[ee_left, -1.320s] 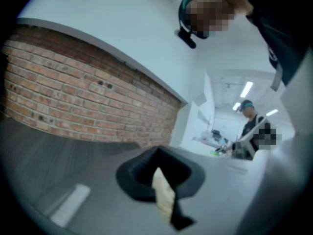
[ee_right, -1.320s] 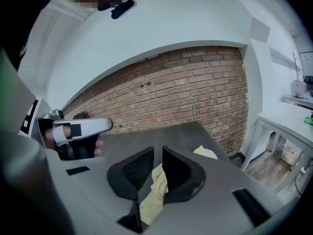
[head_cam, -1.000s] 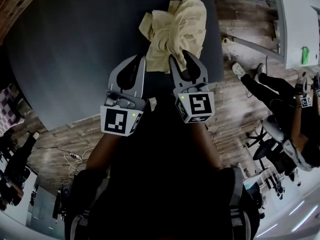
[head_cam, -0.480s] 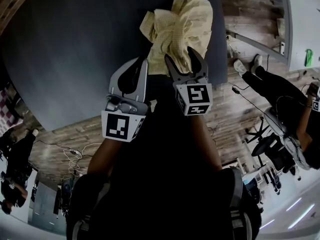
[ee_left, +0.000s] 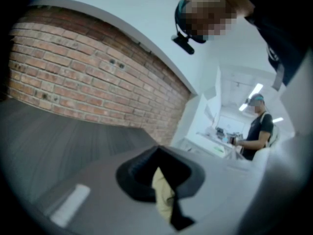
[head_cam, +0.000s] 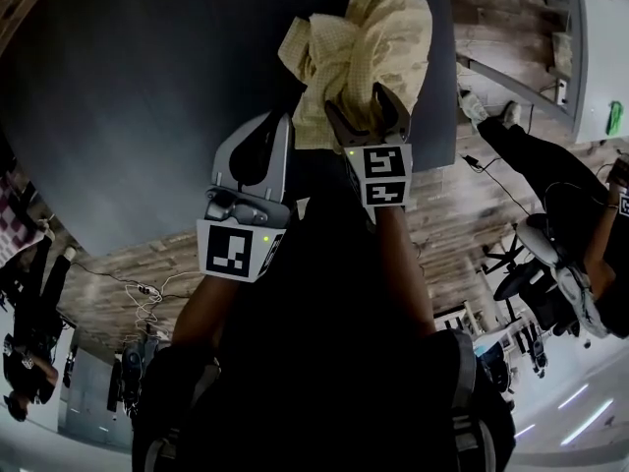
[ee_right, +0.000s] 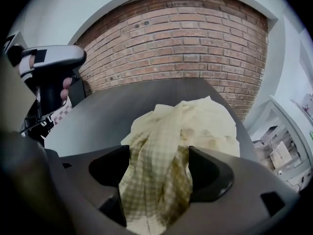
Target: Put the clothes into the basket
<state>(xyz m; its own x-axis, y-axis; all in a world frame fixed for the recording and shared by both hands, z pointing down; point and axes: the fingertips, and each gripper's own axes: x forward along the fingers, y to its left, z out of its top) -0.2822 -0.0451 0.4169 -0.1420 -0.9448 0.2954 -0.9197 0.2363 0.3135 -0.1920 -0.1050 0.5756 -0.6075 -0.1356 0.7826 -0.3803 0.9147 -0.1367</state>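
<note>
Nothing binned yet, and no basket shows in any view. The yellow checked cloth (head_cam: pixel 359 47) lies heaped on the dark worktop (head_cam: pixel 147 96). Jaws of the right gripper (head_cam: pixel 359 101) have just been opening and now stand wide, straddling a fold of cloth without pressing it. Jaws of the left gripper (head_cam: pixel 278 118) are drawn together beside the cloth's edge, with a yellow sliver in their slit; grip uncertain. Grasp and carry remain.

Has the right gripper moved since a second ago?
Yes. Against the dark round table's near edge, the right gripper has pushed forward, up the frame; its jaws have just been opening, with the pale yellow checked cloth between them.
</note>
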